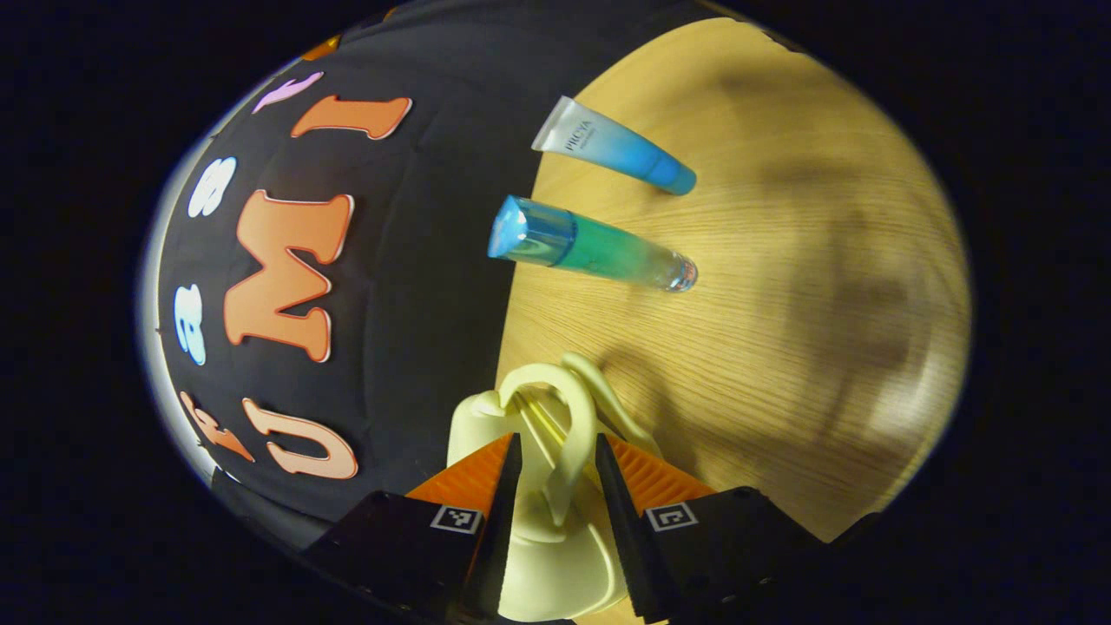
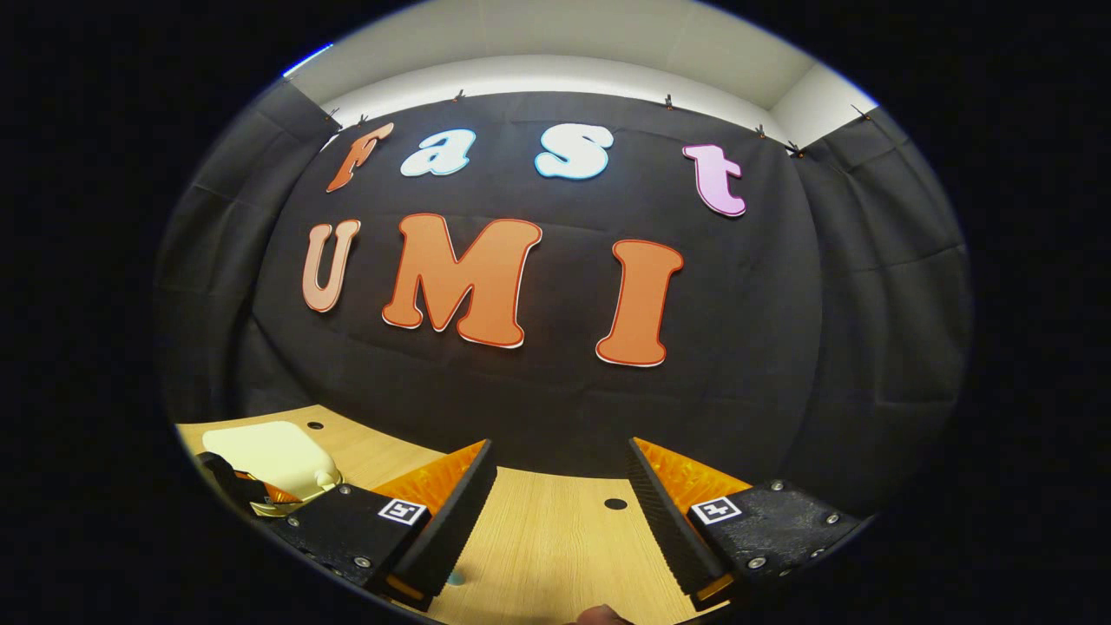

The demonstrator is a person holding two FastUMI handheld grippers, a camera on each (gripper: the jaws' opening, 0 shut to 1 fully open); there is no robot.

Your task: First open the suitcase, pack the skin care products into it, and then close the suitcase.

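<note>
**Suitcase handle between my left fingers, both products still on the table**

I judge the task to be at its opening step. In the left gripper view my left hand-held gripper (image 1: 555,473) has its fingers either side of the looped handle (image 1: 568,417) of the small cream suitcase (image 1: 547,555). Each finger looks close against the loop, but I cannot tell whether they truly pinch it or merely flank it. I see no gap in the shell that would tell me the suitcase is open.

Nothing is packed yet, as far as I can see. The two skin care products lie on the wooden table (image 1: 781,304), toward 12 o'clock from the handle: a blue-capped bottle (image 1: 590,247) nearer, and a tube (image 1: 612,143) beyond it, well apart from the case.

In the right gripper view my right hand-held gripper (image 2: 560,512) stands wide apart, holding nothing, above bare table. The suitcase (image 2: 269,456) sits at about 9 o'clock there, with the other gripper against it.

Hard to make out: the case's latch or zip, hidden under my fingers, and most of its body, cut off at 6 o'clock.
</note>
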